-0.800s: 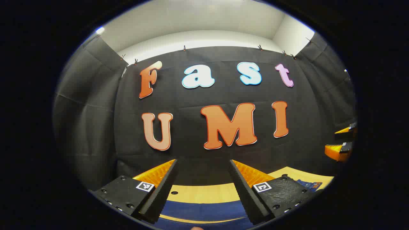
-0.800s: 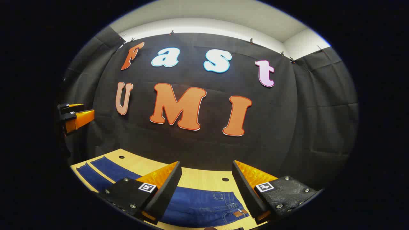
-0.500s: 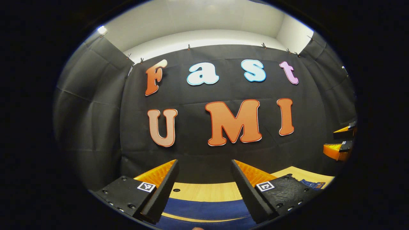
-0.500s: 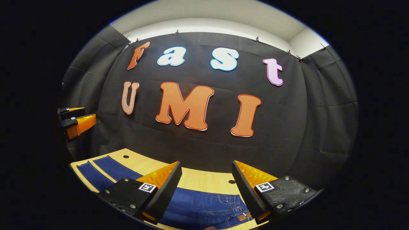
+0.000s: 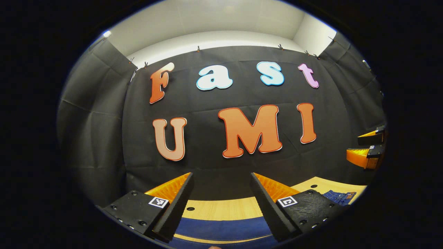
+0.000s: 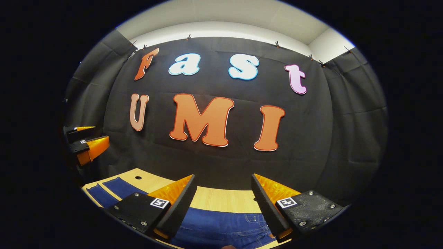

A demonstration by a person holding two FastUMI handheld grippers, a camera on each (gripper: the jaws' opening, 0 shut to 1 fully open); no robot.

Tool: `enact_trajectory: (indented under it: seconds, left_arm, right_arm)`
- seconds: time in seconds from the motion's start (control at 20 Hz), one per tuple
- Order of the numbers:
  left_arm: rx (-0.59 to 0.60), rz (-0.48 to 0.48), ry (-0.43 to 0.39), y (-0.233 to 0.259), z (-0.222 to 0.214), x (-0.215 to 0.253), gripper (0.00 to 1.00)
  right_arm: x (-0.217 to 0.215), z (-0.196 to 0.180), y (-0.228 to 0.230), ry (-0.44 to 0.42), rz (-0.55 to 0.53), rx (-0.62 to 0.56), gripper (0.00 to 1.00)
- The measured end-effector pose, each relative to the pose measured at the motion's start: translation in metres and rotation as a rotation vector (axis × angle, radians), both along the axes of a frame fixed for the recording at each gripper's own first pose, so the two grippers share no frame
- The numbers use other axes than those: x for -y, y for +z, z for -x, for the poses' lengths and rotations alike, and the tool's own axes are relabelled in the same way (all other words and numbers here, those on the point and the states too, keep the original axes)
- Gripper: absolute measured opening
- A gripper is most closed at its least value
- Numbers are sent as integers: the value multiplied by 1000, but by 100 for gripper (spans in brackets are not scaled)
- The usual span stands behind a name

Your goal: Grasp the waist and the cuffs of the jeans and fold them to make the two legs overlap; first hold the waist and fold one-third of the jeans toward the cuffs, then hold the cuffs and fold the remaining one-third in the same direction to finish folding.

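Both grippers hover above the light wooden table point(image 6: 221, 200), aimed at the wall more than at the work, likely lining up before the first grasp. At the cuff end, the left gripper point(image 5: 221, 207) stands wide apart and empty over the two leg ends. The dark blue denim jeans point(image 6: 214, 230) lie flat, legs side by side and unfolded. The right gripper point(image 6: 223, 209), equally wide and empty, hangs over the stitched waist.

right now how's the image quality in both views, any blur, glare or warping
Left gripper view: sharp, evenly lit, strong fisheye bend in the table edge; a small bright light top left. Right gripper view: sharp too, jeans stitching readable, no glare; the booth wall bulges and the left gripper looks squeezed at the rim.
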State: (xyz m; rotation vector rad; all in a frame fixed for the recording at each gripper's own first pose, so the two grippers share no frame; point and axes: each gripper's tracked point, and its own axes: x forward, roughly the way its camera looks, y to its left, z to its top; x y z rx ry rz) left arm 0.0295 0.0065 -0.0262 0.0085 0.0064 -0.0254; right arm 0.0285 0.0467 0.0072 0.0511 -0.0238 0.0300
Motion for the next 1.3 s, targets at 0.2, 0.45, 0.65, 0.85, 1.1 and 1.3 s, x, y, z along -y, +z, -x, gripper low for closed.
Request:
enact_trajectory:
  seconds: [0.2,0.45,0.65,0.85,1.1,1.3]
  left_arm:
    - [-18,6,15,-12,-3,-24,100]
    - [-87,29,86,-38,1,-73,100]
    - [-195,48,152,-78,8,-117,99]
    - [-319,117,223,-120,19,-155,99]
    - [-492,269,318,-186,44,-194,98]
    - [-658,491,401,-250,77,-217,97]
  right_arm:
    - [5,0,-16,-46,-16,-49,94]
    - [32,-4,-35,-110,-3,-111,94]
    - [50,-5,-64,-138,-31,-195,98]
    - [64,-8,-91,-158,2,-269,97]
    - [66,-11,-129,-157,-86,-378,97]
    - [66,-12,-169,-154,-165,-502,98]
